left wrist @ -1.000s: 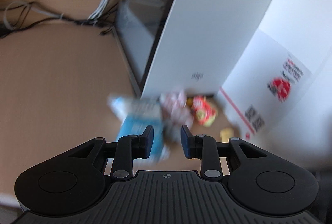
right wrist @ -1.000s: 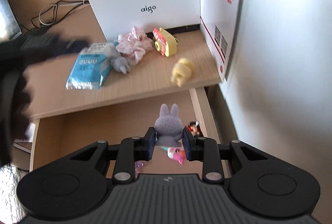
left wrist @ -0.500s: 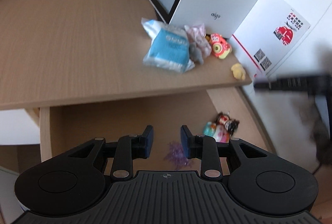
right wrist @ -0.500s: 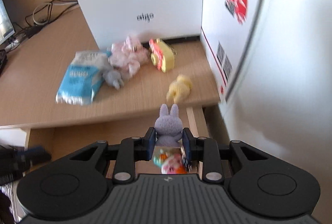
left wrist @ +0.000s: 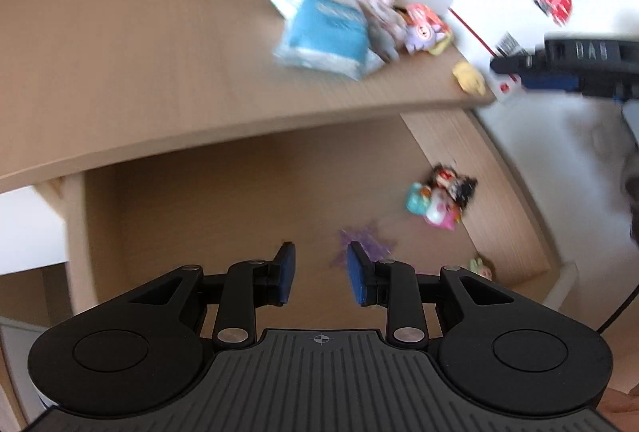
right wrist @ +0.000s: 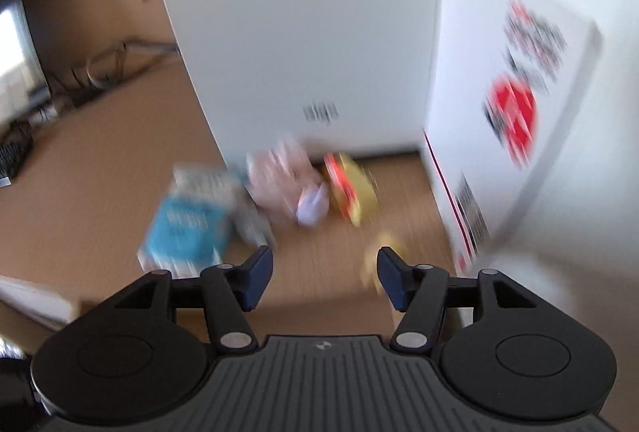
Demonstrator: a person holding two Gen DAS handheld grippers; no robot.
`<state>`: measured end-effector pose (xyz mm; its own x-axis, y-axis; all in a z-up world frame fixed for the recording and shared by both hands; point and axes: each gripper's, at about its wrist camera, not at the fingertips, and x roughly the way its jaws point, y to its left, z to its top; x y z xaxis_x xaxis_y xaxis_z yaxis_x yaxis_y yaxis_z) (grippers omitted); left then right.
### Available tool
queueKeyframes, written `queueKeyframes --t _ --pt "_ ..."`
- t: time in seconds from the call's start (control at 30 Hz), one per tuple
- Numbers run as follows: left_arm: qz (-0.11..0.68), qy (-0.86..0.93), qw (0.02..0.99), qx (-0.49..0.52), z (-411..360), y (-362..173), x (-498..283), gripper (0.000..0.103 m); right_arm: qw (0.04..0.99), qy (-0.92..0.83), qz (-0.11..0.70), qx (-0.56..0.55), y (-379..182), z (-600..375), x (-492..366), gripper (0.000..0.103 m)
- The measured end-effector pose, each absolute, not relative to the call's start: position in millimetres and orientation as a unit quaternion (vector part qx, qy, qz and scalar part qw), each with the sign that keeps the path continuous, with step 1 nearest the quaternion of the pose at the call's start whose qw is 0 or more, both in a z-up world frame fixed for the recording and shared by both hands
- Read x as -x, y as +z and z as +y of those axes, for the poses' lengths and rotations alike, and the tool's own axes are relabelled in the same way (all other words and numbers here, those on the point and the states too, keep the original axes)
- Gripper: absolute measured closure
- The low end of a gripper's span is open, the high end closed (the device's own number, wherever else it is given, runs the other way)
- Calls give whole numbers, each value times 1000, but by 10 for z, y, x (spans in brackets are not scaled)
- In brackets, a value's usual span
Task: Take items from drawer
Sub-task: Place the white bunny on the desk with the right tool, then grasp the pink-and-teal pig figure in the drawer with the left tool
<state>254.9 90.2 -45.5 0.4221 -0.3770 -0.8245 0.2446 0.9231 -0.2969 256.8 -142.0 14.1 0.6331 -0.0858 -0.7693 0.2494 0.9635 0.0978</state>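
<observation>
On the desk [left wrist: 159, 72]: one blue packet [left wrist: 323, 32], one pink plush [right wrist: 279, 180], one purple toy [left wrist: 423, 34], one red-and-yellow toy [right wrist: 351, 192], one small yellow toy [left wrist: 469, 77].

In the drawer [left wrist: 239, 200]: one purple tangle [left wrist: 365, 238], one clump of figures (too blurred to count), one pale green toy [left wrist: 481, 266].

Two white boxes [right wrist: 303, 32].

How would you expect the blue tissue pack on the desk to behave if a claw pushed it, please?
The blue tissue pack looks like soft plastic wrap, so probably light and squashy. It lies flat on the desk, so likely slides rather than rolls. Toys crowd its right side and might shift too.

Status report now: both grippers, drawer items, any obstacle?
Left gripper open above purple toy in drawer. Right gripper open, empty, over desk. No obstacle.
</observation>
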Motion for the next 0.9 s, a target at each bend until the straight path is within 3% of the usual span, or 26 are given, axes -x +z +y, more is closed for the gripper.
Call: queueKeyframes --t 0.2,0.43,0.63,0.9 --pt "517 -227 825 18 635 -568 -2564 72 861 -119 473 -141 -187 -1477 -2106 40" --pt "506 -268 819 -31 306 -631 -2575 72 860 -129 477 -124 -252 -1244 -1518 31" --pt "404 -364 823 -163 -254 -544 -2598 72 870 -141 458 -114 -132 -1143 -1123 17" --pt "351 -450 741 -355 -1019 -894 -2793 67 861 -174 462 -120 -182 -1128 -877 14"
